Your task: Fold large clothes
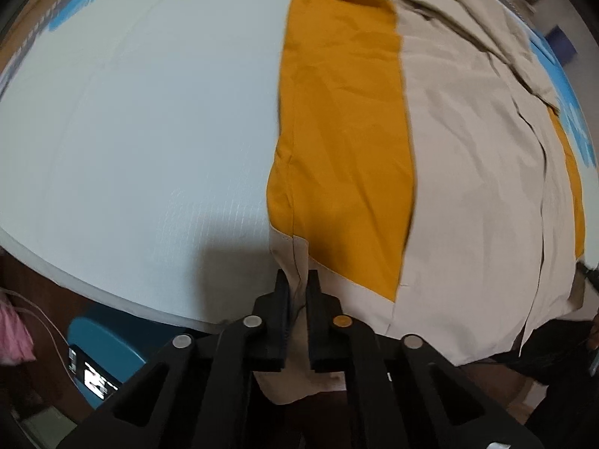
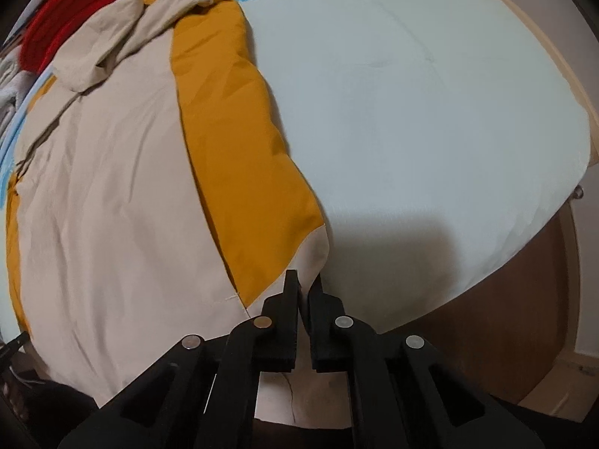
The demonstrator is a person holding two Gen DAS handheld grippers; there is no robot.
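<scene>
Garment: a large beige and mustard garment [image 1: 449, 172] is lying spread flat on a pale sheet with blue prints [image 1: 131, 131], its near hem hanging just over the edge of the surface; whether that surface is a bed or a table cannot be told.
Long axis: the garment is running straight away from both claws, collar end far, hem end near.
Left claw: the left claw [image 1: 298, 280] is pointing down and is clenching the beige hem corner on the garment's left side, cloth pinched between its pads.
Right claw: the right claw [image 2: 305, 282] is likewise clenching the opposite hem corner [image 2: 310, 258], beside the mustard panel [image 2: 239, 157].
Governing relation: each claw is gripping its own corner, so the whole garment is lying ahead of both; the likely fold is carrying the hem forward toward the collar [image 2: 112, 37].
Surroundings: a red cloth [image 2: 67, 11] is lying beyond the collar; a blue chair [image 1: 108, 340] is standing below the edge.
</scene>
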